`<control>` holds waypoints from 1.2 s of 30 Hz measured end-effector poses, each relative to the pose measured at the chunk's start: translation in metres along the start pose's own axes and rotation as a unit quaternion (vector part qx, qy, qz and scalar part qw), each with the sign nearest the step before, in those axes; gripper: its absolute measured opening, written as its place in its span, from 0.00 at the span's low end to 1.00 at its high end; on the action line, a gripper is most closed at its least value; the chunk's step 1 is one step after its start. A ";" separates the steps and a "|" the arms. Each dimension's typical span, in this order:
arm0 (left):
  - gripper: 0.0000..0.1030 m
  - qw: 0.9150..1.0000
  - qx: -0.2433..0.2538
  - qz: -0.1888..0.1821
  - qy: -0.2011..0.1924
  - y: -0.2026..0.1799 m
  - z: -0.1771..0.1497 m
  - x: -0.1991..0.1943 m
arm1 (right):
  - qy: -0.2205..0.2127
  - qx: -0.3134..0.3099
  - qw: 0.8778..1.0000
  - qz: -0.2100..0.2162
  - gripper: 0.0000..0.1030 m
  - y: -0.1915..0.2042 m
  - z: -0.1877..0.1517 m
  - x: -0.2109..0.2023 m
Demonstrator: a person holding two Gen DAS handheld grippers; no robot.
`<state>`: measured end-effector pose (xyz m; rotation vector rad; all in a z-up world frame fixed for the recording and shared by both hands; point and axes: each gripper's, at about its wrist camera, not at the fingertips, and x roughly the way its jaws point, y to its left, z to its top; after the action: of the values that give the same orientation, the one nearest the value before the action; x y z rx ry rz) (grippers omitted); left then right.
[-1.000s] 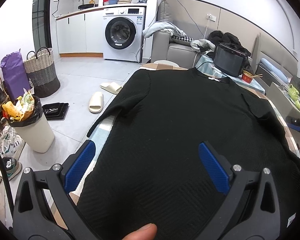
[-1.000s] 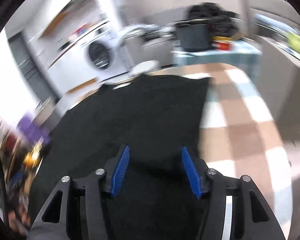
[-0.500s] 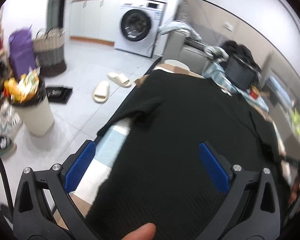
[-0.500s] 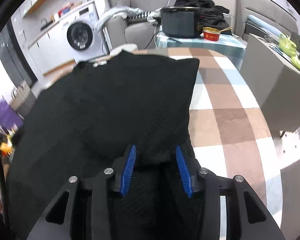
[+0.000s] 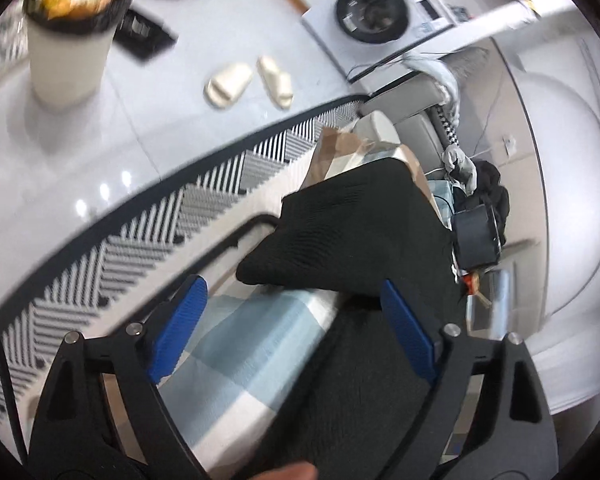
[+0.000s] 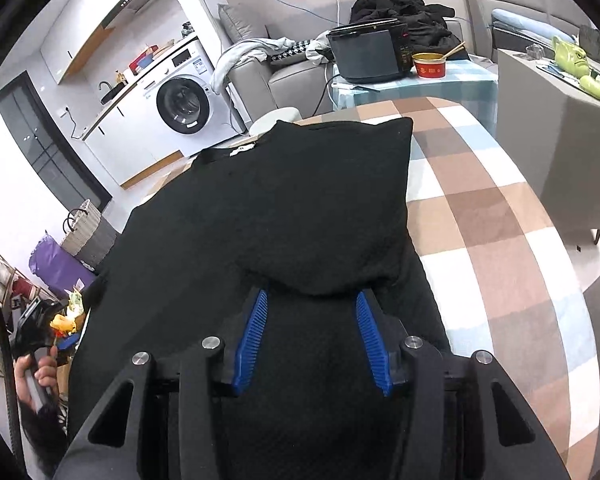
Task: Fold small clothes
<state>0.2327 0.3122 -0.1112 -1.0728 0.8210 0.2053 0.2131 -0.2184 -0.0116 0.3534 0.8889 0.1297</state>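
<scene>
L wrist view: left gripper wide but jaws closing, nothing pinched yet. Black top sits ahead and to the right of the tips; its left sleeve end hangs just past the tips, roughly midway between them, near the table edge. The right pad overlaps the top's body side. Bare checked tablecloth fills most of the gap between the pads. Frame is tilted and smeared at the edges, so depth to the cloth is hard to judge. Floor stuff (slippers, bin) far ahead, irrelevant.

R wrist view: right gripper about half open, jaws opening. Right sleeve is already folded in over the body, its lower edge draped right at the tips, bulging over them. Pads don't look pressed on it, so I read it as let go or nearly. Can't tell if fabric is snagged on the pad ribs. Other hand w/ its tool is visible far left, beside the top's edge.

Risks:
- L closes where it is → likely grabs tablecloth along w/ or instead of the sleeve; a pull then drags the cloth and the whole top.
- L bites the body layer w/ the right pad → fold comes out skewed.
- R backs out w/ knit caught on ribs → drags the folded sleeve open again.
- Sleeve end near the table edge → could slip off if nudged.
</scene>
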 end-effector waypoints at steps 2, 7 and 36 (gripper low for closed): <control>0.84 1.000 -0.022 -0.008 0.018 0.013 0.005 0.013 | 0.003 0.001 1.000 -0.001 0.46 0.000 -0.002 0.002; 0.84 0.997 -0.054 -0.019 0.046 0.030 0.011 0.052 | 0.007 0.011 1.000 -0.003 0.47 -0.006 -0.002 0.007; 0.02 0.973 0.201 -0.085 -0.080 -0.191 -0.045 0.024 | -0.006 0.052 0.999 -0.010 0.47 -0.034 -0.011 -0.007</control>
<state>0.3270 0.1750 -0.0039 -0.7283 0.5895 -0.0216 0.1994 -0.2490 -0.0247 0.4424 0.8882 0.0635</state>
